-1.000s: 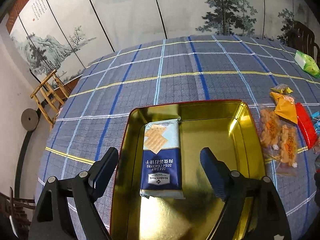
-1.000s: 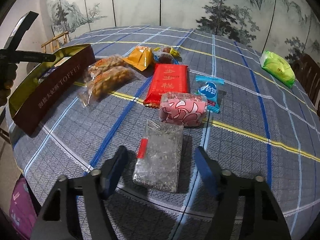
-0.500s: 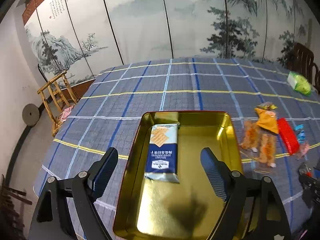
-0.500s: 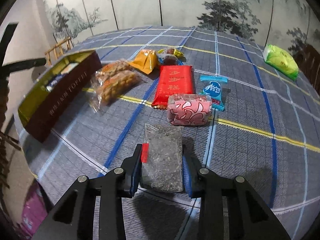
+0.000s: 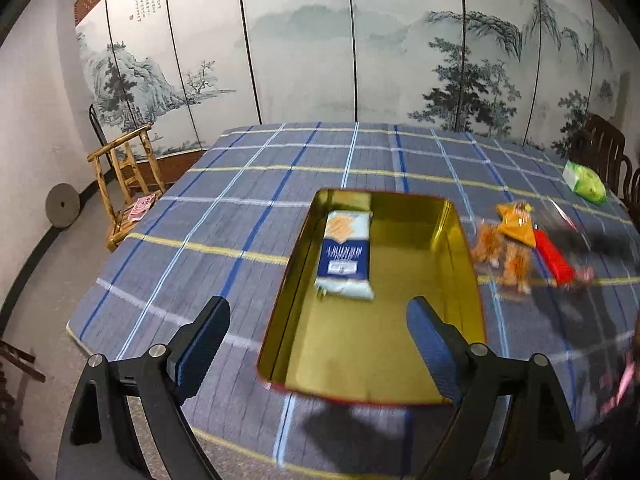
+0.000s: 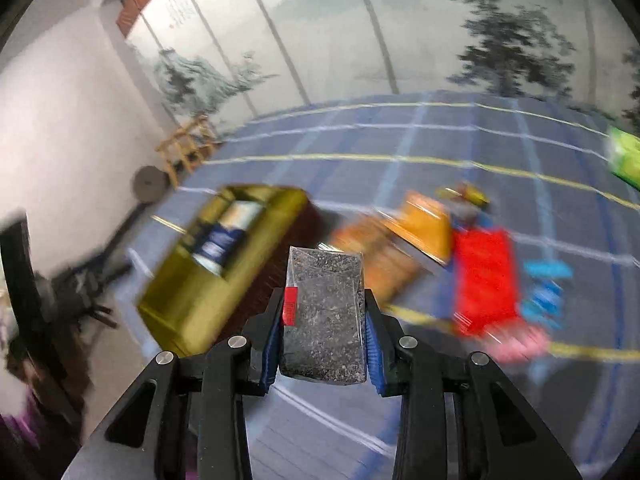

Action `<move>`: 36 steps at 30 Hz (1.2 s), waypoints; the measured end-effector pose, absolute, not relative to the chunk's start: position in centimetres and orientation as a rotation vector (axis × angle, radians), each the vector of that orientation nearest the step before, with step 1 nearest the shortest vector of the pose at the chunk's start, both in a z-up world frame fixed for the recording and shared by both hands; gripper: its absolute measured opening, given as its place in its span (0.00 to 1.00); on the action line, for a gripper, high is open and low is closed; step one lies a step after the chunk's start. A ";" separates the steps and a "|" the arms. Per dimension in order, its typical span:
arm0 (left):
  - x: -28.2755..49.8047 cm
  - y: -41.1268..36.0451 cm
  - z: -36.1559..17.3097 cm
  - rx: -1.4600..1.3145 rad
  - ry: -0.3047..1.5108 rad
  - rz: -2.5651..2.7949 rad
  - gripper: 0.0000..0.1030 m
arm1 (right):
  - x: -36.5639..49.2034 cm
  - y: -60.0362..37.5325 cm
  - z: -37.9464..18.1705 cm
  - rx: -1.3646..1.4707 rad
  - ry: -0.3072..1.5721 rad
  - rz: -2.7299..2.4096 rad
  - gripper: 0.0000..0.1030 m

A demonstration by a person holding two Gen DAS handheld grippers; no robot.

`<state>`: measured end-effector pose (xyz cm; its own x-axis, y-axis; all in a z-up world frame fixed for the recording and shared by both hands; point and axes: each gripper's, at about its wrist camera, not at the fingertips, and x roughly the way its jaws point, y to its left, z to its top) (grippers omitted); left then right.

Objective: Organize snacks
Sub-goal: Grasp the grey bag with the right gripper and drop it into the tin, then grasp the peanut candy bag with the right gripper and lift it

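Note:
A gold tin (image 5: 460,268) with red outer walls lies on the blue plaid tablecloth, with a blue-and-white cracker packet (image 5: 346,256) inside at its left. My left gripper (image 5: 318,342) hovers over the tin's near end, its jaws opening and nothing between them. My right gripper (image 6: 324,330) is shut on a clear bag of dark seeds (image 6: 326,308) with a red tag, lifted off the table. In the right wrist view, the tin (image 6: 192,300) lies to the left of the held bag and the loose snacks to its right.
Loose snacks lie right of the tin: orange bags (image 6: 424,224), a red packet (image 6: 484,280), a blue wrapper (image 6: 546,284), a pink packet (image 6: 520,346) and a green bag (image 6: 624,156) far right. A wooden stool (image 5: 128,184) stands off the table's left corner.
My right gripper closed on the seed bag and lifted it off the cloth, swinging toward the tin. My left gripper pulled back and up from the tin, its jaws a little wider.

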<state>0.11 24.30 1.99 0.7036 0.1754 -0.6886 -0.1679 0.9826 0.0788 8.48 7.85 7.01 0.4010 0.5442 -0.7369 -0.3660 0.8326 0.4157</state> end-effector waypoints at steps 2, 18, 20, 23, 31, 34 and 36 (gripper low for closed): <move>-0.7 24.4 1.6 0.006 0.775 0.187 0.85 | 10.2 11.4 7.4 0.185 1.009 0.630 0.36; -3.4 26.8 -0.1 -0.069 0.821 0.160 0.85 | 16.9 24.0 0.8 0.141 1.211 0.567 0.36; -3.4 27.0 -0.2 -0.079 0.827 0.158 0.85 | 17.1 24.1 0.5 0.144 1.206 0.548 0.37; -3.5 26.9 -0.2 -0.078 0.830 0.155 0.85 | 17.2 24.0 0.8 0.162 1.175 0.536 0.37; -3.9 26.2 0.3 -0.067 0.812 0.144 0.86 | 13.4 16.9 3.6 0.264 1.062 0.507 0.48; -3.6 25.6 0.2 -0.076 0.817 0.126 0.87 | 10.4 11.9 4.0 0.167 1.029 0.384 0.49; -3.3 25.2 0.1 -0.084 0.825 0.109 0.87 | 9.6 9.2 2.7 0.166 1.086 0.324 0.49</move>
<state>-3.31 25.22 0.09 0.6733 0.0639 -0.7366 -0.1292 0.9911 -0.0321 9.64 9.22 2.67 0.4249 0.3384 -0.8396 -0.1774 0.9407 0.2893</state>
